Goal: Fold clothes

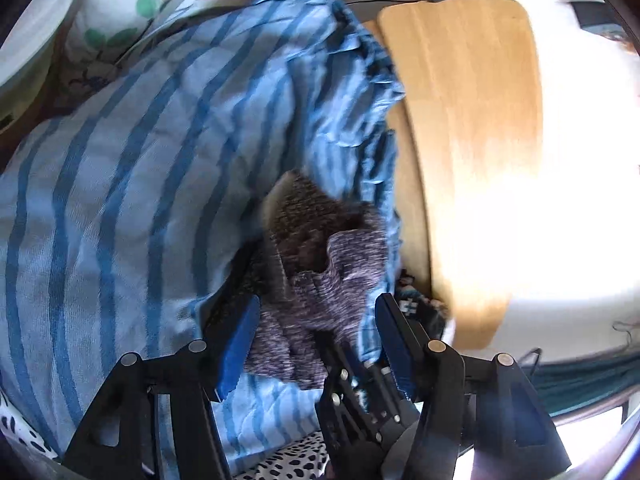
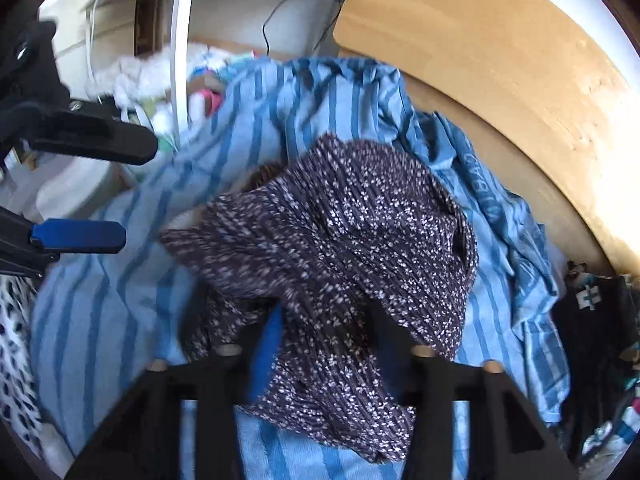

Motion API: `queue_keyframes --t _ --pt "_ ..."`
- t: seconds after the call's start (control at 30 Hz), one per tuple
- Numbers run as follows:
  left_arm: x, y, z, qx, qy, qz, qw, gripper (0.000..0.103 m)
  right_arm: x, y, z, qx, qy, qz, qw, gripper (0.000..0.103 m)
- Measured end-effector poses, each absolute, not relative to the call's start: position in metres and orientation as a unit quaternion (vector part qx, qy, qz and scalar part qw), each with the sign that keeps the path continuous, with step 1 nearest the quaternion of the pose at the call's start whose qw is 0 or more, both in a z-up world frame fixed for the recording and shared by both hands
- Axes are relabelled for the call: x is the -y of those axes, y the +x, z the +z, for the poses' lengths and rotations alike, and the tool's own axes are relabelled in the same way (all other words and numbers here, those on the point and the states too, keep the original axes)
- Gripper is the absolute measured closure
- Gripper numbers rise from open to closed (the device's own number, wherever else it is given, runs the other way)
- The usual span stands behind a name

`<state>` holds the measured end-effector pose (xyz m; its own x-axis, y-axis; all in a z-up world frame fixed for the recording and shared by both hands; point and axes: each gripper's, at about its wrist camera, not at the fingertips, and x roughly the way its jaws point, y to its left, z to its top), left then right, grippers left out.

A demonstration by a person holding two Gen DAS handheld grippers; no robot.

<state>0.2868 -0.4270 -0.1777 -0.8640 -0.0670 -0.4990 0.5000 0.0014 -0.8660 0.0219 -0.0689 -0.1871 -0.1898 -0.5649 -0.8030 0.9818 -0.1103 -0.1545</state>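
Observation:
A dark purple garment with small white flecks lies bunched on a blue striped cover. Its near edge drapes over my right gripper, hiding the fingertips; the jaws look shut on that fabric. In the left wrist view the same garment shows beyond my left gripper, whose blue pads stand wide apart without pressing it. The right gripper shows low in that view, under the cloth. From the right wrist view the left gripper hangs open at the left edge, with nothing between its fingers.
A light wooden board curves along the right of the bed, in glare further right. White and coloured clutter lies behind the cover. Black-spotted white fabric lies near me. Dark clothes sit at the far right.

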Motion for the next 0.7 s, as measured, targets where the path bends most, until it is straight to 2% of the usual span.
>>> queue_keyframes --t 0.1,0.2,0.27,0.33,0.43,0.47,0.5,0.53,0.63,0.7 --pt "0.432 0.268 -0.161 -0.650 0.181 -0.710 0.203 0.042 0.060 0.014 -0.179 -0.312 0.360 -0.640 0.603 0.091" --pt "0.429 0.228 -0.145 -0.584 0.239 -0.745 0.214 0.042 0.053 0.010 -0.211 -0.315 0.436 -0.595 0.598 0.095" --pt "0.411 0.207 -0.133 -0.549 0.261 -0.772 0.186 0.042 0.044 -0.005 -0.239 -0.274 0.530 -0.562 0.572 0.096" --pt "0.399 0.185 -0.129 -0.529 0.271 -0.788 0.162 0.042 0.028 -0.017 -0.246 -0.232 0.569 -0.555 0.561 0.095" --pt "0.387 0.155 -0.127 -0.491 0.300 -0.801 0.167 0.043 0.004 -0.039 -0.217 -0.176 0.572 -0.575 0.558 0.088" --pt "0.383 0.143 -0.128 -0.470 0.323 -0.801 0.181 0.043 -0.003 -0.054 -0.203 -0.146 0.569 -0.586 0.559 0.082" --pt "0.376 0.137 -0.128 -0.449 0.348 -0.800 0.195 0.043 -0.011 -0.069 -0.189 -0.114 0.566 -0.596 0.558 0.074" --pt "0.370 0.130 -0.130 -0.426 0.375 -0.796 0.212 0.043 -0.016 -0.084 -0.177 -0.089 0.562 -0.609 0.553 0.056" --pt "0.352 0.109 -0.147 -0.364 0.446 -0.786 0.225 0.043 -0.029 -0.136 -0.157 -0.030 0.556 -0.655 0.511 0.052" --pt "0.339 0.092 -0.176 -0.291 0.524 -0.756 0.263 0.043 -0.034 -0.164 -0.163 0.027 0.583 -0.649 0.488 0.050"
